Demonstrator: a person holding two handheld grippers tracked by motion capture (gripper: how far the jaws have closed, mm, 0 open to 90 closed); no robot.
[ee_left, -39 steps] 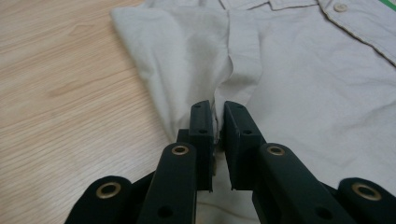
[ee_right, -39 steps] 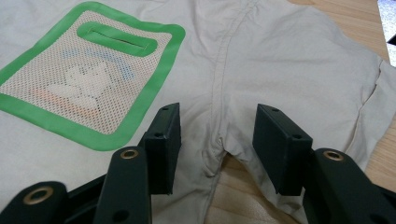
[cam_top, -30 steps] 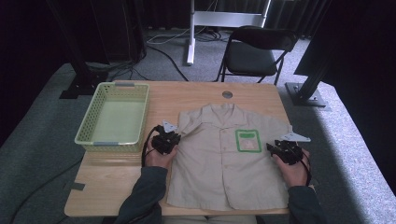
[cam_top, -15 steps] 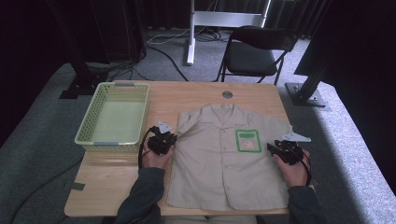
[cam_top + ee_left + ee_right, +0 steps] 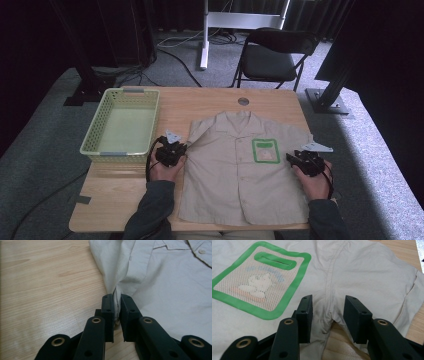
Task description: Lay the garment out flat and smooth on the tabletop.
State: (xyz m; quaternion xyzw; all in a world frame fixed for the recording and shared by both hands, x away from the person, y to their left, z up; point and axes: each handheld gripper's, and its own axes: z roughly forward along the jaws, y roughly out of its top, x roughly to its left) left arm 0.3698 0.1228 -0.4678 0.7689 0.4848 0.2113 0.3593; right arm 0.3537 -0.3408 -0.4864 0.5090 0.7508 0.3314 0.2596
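From the high view, the beige shirt (image 5: 240, 170) lies flat on the wooden table (image 5: 125, 185), next to a green basket (image 5: 122, 125). Left gripper (image 5: 176, 148) sits at 1 sleeve, right gripper (image 5: 295, 159) at the other. Left gripper view: jaws clamped on a fold of sleeve (image 5: 117, 285). Right gripper view: jaws have been closing but are apart, armpit seam (image 5: 329, 302) between them, not pinched.

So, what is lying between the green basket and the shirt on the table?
In the high view, the left gripper sits between the green basket and the shirt, shut on the shirt's sleeve edge; otherwise bare table.
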